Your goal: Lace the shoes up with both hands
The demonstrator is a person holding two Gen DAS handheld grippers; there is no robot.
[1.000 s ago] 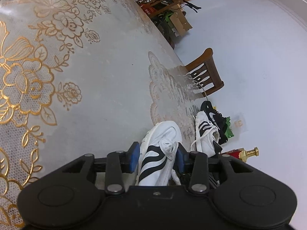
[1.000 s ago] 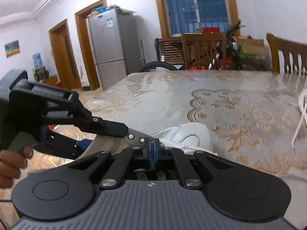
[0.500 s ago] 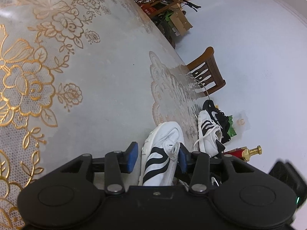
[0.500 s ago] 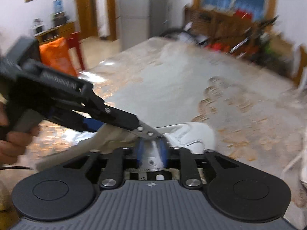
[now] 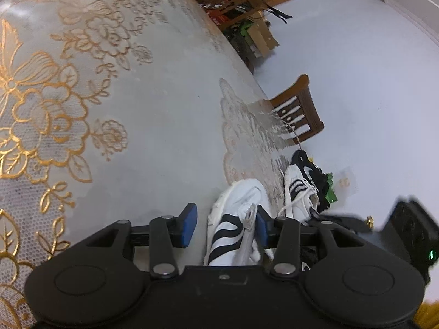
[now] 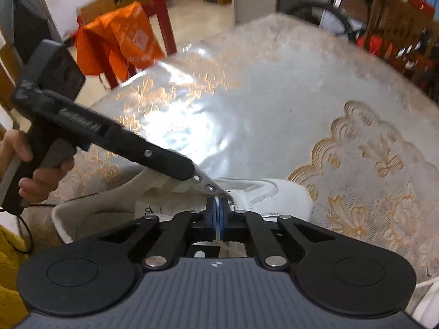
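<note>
My right gripper (image 6: 218, 213) has gone from slightly parted half a second ago to pressed together, and a thin white strip shows between its blue pads; I take that for the shoelace (image 6: 218, 220) or a bit of the tongue, the wrist view does not settle which. It has also tipped down: a second ago it looked across the room, now it looks onto the white sneaker (image 5: 236, 219), which lies on its side near the tabletop's edge on the gold-flowered tablecloth (image 5: 68, 115). My left gripper (image 5: 225, 224) has its fingers spread, wider than a second ago, straddling the sneaker's black-striped flank; its right pad sits just beside a white lace loop (image 5: 251, 213) without clamping it. In the right view the left tool's metal tip meets the shoe right at my closed pads. I judge a hand-over: the right now has the lace and the left has let go (other shoes (image 5: 301, 183) lie further along the edge).
</note>
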